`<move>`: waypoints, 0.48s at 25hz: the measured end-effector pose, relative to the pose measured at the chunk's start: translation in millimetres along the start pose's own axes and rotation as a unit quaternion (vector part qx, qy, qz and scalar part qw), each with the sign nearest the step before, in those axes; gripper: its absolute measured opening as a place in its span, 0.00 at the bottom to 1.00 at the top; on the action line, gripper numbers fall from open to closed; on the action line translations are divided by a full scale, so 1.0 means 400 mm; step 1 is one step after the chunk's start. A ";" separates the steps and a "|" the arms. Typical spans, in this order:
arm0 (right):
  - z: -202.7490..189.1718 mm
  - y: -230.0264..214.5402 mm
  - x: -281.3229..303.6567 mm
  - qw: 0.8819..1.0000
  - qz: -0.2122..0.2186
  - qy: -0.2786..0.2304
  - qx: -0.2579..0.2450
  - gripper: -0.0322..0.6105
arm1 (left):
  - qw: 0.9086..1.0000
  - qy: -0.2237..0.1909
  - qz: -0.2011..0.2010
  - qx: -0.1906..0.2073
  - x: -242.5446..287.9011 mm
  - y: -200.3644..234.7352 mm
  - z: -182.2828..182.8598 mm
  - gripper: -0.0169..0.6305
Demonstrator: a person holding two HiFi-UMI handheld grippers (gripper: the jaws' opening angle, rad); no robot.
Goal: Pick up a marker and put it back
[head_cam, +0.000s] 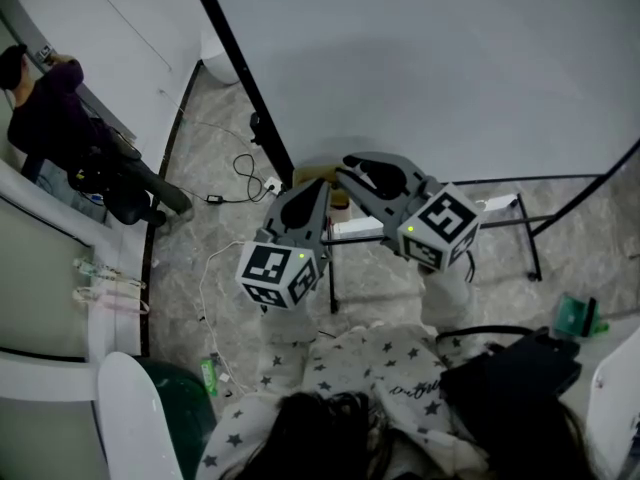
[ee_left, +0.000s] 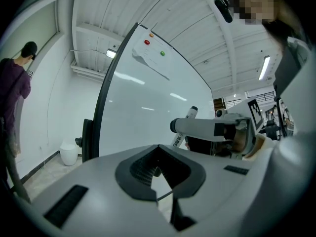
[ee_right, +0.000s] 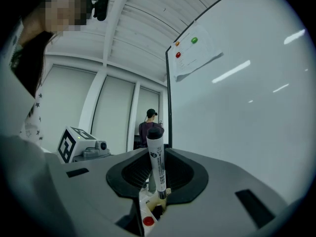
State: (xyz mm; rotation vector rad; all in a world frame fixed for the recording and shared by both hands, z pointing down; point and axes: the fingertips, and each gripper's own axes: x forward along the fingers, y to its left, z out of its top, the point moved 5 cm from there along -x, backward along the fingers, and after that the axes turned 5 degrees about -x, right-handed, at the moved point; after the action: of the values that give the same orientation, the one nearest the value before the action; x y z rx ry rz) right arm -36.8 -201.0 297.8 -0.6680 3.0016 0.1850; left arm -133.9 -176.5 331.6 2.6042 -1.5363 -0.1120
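White marker (ee_right: 157, 164), black cap up, gripped in the right gripper (ee_right: 159, 181).
Its jaws clench the lower barrel, so the marker stands upright between them, cap above their tips. The left gripper (ee_left: 159, 174) is beside it, jaws closed together on nothing. Beyond is a whiteboard (ee_right: 247, 107); farther off, a person (ee_right: 148, 128).

Steep look down here: the left gripper (head_cam: 316, 188) and right gripper (head_cam: 352, 171) sit side by side, noses close to the whiteboard's (head_cam: 450, 68) lower edge and marker cubes facing up at us. A star-print top (head_cam: 350, 368) fills the bottom. Cables (head_cam: 245, 173) trail across the marbled floor (head_cam: 190, 268), and far left another person (head_cam: 60, 118) in dark clothes stands by the wall.
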 end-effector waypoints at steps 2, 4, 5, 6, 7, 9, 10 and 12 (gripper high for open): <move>-0.015 -0.002 0.007 1.000 0.004 0.007 -0.001 0.18 | 1.000 0.000 0.003 -0.004 0.002 0.004 -0.007 0.03; -0.036 -0.006 0.015 1.000 0.005 0.014 -0.004 0.18 | 1.000 -0.002 0.005 -0.009 0.001 0.009 -0.013 0.03; -0.048 -0.008 0.019 1.000 0.005 0.016 -0.003 0.18 | 1.000 -0.004 0.006 -0.011 0.001 0.012 -0.017 0.03; -0.060 -0.011 0.023 1.000 0.006 0.018 0.000 0.18 | 1.000 -0.005 0.008 -0.012 0.001 0.016 -0.022 0.03; -0.072 -0.013 0.026 1.000 0.006 0.017 0.006 0.18 | 1.000 -0.005 0.010 -0.013 0.001 0.019 -0.027 0.03; -0.096 -0.019 0.031 1.000 0.008 0.014 0.020 0.18 | 1.000 -0.006 0.015 -0.014 0.001 0.025 -0.039 0.03; -0.109 -0.021 0.033 1.000 0.009 0.013 0.025 0.18 | 1.000 -0.006 0.017 -0.015 0.002 0.027 -0.045 0.03; -0.134 -0.024 0.040 0.999 0.010 0.015 0.030 0.18 | 1.000 -0.006 0.020 -0.015 0.003 0.032 -0.058 0.03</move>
State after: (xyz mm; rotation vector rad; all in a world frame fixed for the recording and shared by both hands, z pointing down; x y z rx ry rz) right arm -48.9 -223.3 348.5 -0.6396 3.0303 0.0862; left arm -141.4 -182.3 356.2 2.5527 -1.5776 -0.1453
